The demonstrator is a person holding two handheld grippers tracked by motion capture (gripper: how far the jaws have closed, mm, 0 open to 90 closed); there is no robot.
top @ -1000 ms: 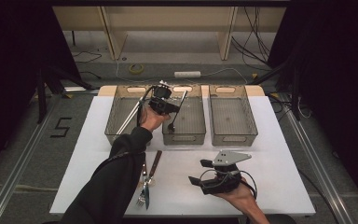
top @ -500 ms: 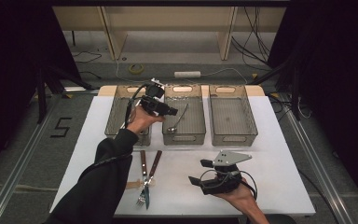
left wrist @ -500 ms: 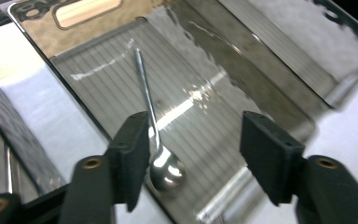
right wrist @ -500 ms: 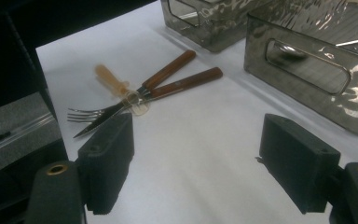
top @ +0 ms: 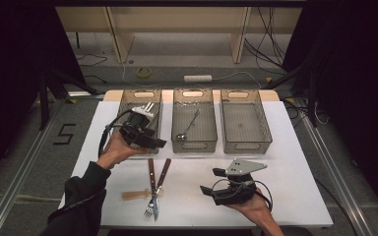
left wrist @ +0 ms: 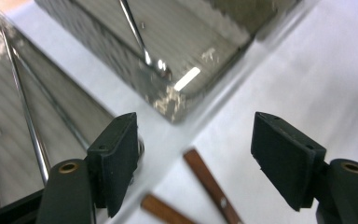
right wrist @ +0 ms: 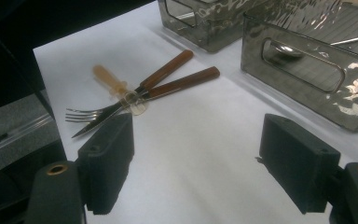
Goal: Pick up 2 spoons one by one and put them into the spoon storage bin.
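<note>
Cutlery sorting: spoon lies in the middle bin, left gripper jaws just opened, nothing between them. Next aim it at the wood-handled fork and knife crossed on the table, grab one handle only. Right gripper open, idle

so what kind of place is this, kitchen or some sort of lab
Most likely a lab or recording setup, not a kitchen. A white table stands between black curtains, with cables and a power strip on the floor behind. Three grey bins are lined up in a row, and cutlery lies laid out for sorting.
</note>
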